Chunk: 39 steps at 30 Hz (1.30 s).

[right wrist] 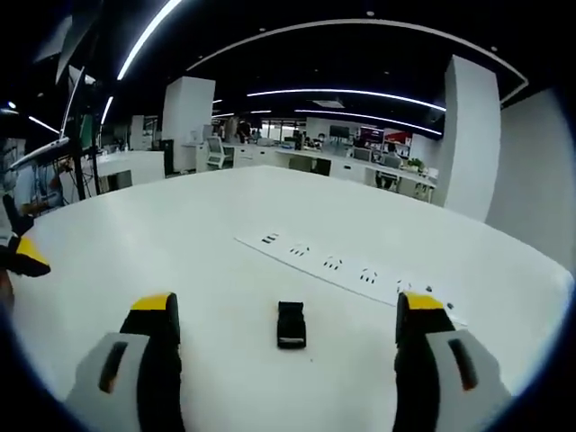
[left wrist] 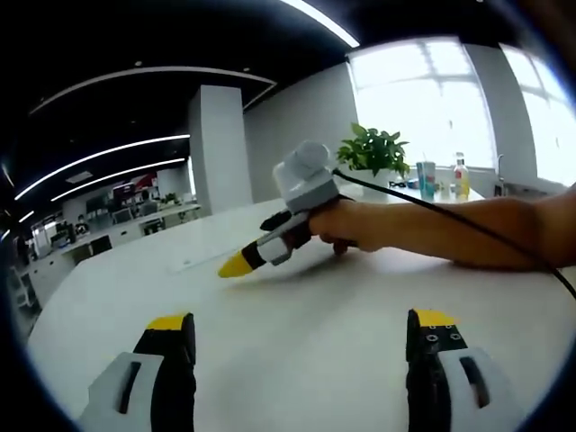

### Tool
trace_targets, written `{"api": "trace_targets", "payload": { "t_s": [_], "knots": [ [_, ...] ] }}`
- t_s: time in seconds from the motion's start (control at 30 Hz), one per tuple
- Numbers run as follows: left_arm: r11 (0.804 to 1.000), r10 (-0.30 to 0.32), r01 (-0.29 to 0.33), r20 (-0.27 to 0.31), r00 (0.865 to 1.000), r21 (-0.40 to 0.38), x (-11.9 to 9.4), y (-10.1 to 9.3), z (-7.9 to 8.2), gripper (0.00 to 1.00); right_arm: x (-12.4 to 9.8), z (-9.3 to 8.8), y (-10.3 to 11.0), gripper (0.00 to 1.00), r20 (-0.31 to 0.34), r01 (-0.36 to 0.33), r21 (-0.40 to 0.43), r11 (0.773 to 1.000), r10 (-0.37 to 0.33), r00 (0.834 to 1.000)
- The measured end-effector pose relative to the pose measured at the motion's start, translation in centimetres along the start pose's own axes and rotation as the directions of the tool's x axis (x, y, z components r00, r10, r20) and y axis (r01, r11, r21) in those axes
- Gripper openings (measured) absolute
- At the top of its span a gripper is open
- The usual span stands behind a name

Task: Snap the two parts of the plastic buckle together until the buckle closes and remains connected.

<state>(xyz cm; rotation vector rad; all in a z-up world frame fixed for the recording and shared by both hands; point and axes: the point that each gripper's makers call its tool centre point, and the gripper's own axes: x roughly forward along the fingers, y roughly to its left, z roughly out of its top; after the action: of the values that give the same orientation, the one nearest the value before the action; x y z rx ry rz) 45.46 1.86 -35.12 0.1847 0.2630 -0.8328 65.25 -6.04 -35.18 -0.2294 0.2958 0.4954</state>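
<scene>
A small black plastic buckle piece (right wrist: 291,324) lies flat on the white table (right wrist: 225,225), in the gap between the jaws of my right gripper (right wrist: 286,304), which is open and holds nothing. In the left gripper view that same right gripper (left wrist: 243,259) comes in from the right, held by a hand (left wrist: 346,229), its yellow tip low over the table. My left gripper (left wrist: 301,328) is open over the bare tabletop (left wrist: 297,297) with nothing between its jaws. Its yellow tip (right wrist: 22,255) pokes in at the left edge of the right gripper view.
A row of sockets (right wrist: 346,267) is set into the table just beyond the buckle. A potted plant (left wrist: 373,151), bottles (left wrist: 461,177) and a cup stand at the table's far side by the window. A black cable (left wrist: 450,216) runs along the forearm. Office desks stand in the background.
</scene>
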Motion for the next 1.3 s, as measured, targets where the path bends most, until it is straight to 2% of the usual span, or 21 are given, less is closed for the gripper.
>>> {"api": "trace_targets", "payload": {
  "t_s": [0.33, 0.43, 0.6, 0.7, 0.87, 0.97, 1.1, 1.2, 1.3],
  "knots": [
    [1.0, 0.0, 0.0, -0.003, 1.0, -0.001, 0.0, 0.1, -0.1, 0.99, 0.1, 0.5, -0.7, 1.0, 0.035, 0.029, 0.004, 1.0, -0.029, 0.999],
    [1.0, 0.003, -0.003, -0.006, 1.0, 0.0, 0.0, 0.1, -0.2, 0.99, -0.1, 1.1, -1.2, 1.0, 0.059, 0.068, -0.062, 0.996, -0.065, 0.996],
    [1.0, 0.011, -0.011, -0.014, 1.0, -0.004, 0.0, 0.4, -0.5, 0.99, -0.7, 1.3, -0.9, 1.0, 0.075, 0.086, -0.072, 0.994, -0.081, 0.994],
    [1.0, 0.012, -0.012, -0.015, 1.0, -0.004, 0.0, 0.6, -0.6, 0.99, -1.3, 1.3, -1.2, 0.94, 0.08, 0.111, -0.063, 0.992, -0.106, 0.991],
    [1.0, 0.016, -0.016, -0.012, 1.0, -0.004, 0.0, 0.8, -0.5, 0.99, -2.8, 1.6, -2.4, 0.91, 0.105, 0.155, -0.042, 0.987, -0.15, 0.983],
    [1.0, 0.018, -0.019, -0.018, 1.0, -0.005, -0.1, 0.9, -0.7, 0.99, -3.6, 0.9, -2.7, 0.86, 0.081, 0.167, -0.046, 0.985, -0.163, 0.983],
    [1.0, 0.027, -0.028, -0.016, 0.999, -0.014, -0.2, 1.5, -0.8, 0.99, -4.6, 0.5, -3.1, 0.81, 0.081, 0.158, 0.009, 0.987, -0.159, 0.984],
    [0.999, 0.032, -0.032, -0.01, 0.999, -0.021, -0.3, 1.7, -0.7, 0.99, -4.6, 0.4, -3.5, 0.81, 0.084, 0.153, 0.02, 0.988, -0.154, 0.985],
    [0.999, 0.036, -0.036, -0.001, 0.999, -0.026, -0.4, 1.9, -0.5, 0.99, -5.2, -0.2, -2.8, 0.83, 0.072, 0.137, 0.028, 0.99, -0.139, 0.988]
  ]
}}
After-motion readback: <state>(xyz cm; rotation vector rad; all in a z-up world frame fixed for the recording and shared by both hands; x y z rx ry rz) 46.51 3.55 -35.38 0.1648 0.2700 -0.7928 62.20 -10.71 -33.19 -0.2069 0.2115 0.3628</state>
